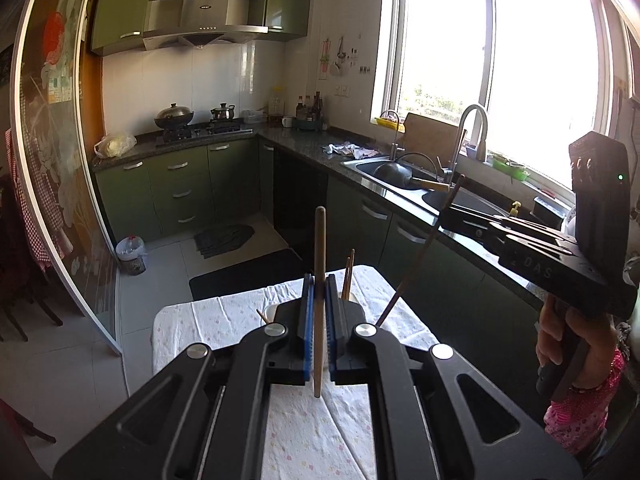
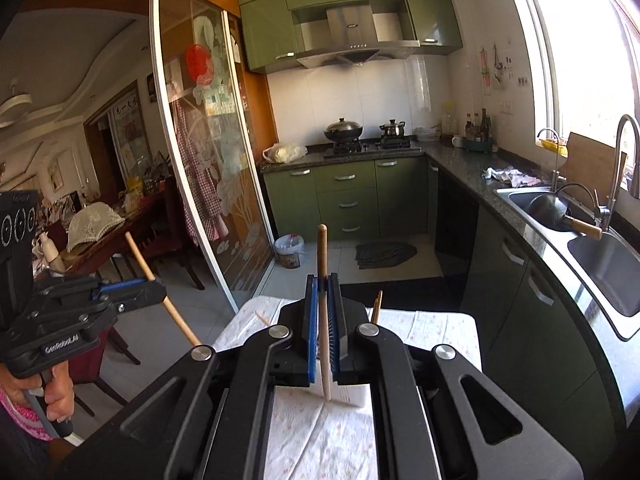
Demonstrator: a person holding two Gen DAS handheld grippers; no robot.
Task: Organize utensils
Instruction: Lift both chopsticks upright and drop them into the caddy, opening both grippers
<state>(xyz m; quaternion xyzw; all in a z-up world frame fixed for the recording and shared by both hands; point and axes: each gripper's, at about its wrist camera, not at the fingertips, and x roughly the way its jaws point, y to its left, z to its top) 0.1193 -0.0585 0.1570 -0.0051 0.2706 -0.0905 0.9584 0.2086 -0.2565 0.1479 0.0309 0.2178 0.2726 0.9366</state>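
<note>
Left claw clamped on wooden chopstick; right claw likewise on chopstick. White cup holds chopsticks.

Black grippers, blue pads, silver screws, pink floral sleeve

Your left gripper clamped an upright wooden chopstick at frame centre, above the white-clothed table; at right, your right gripper pinched a dark chopstick.
</note>
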